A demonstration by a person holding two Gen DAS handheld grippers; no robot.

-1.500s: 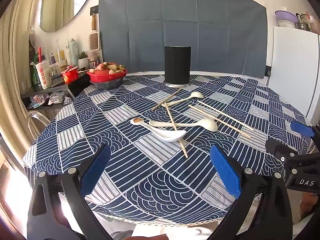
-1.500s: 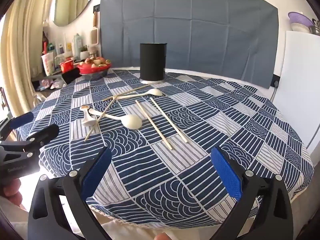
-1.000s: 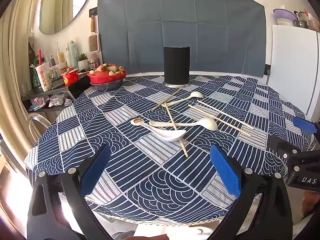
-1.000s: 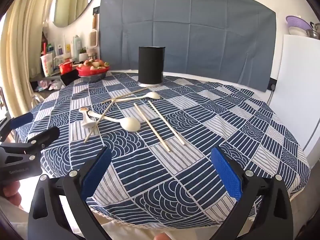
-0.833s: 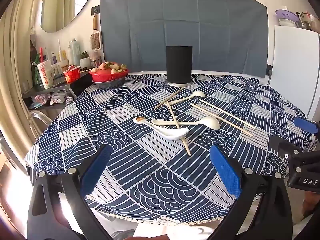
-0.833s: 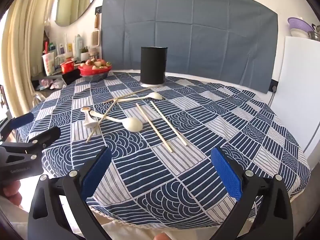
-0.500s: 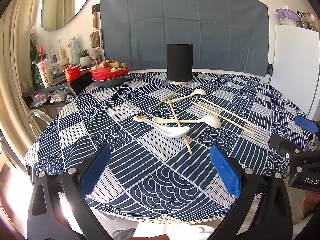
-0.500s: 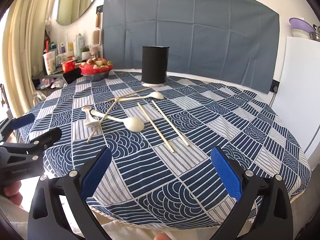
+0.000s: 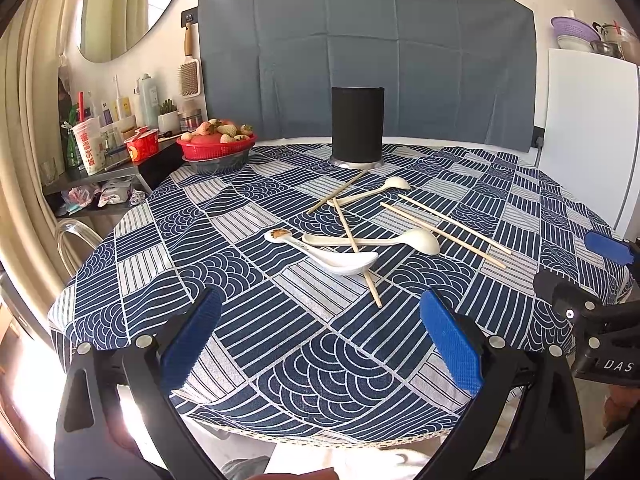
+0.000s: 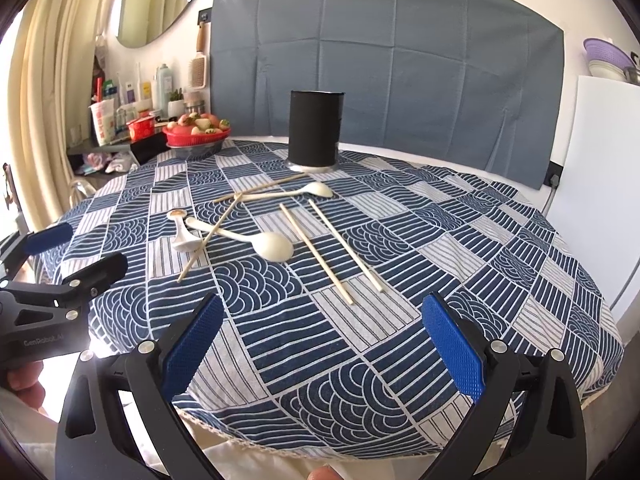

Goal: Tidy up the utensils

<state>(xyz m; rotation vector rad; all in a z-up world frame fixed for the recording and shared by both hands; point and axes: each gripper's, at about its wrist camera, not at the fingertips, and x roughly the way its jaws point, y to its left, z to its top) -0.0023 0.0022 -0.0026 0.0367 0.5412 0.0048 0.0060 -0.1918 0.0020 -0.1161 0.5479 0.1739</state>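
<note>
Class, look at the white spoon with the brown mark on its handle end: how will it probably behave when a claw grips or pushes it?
The white spoon looks glazed, so probably slippery and rigid. Its rounded bowl suggests it may rock or pivot if pushed. A chopstick crosses over it, so lifting would likely shift that too.

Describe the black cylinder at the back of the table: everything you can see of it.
The black cylinder is a tall, matte, straight-walled holder standing upright on a flat silvery base near the far edge of the table. Its rim looks open, but the inside is hidden from both views. Nothing sticks out of the top. One chopstick lies with its tip close to the base; whether they touch, I cannot tell. Neither gripper is near it.
</note>
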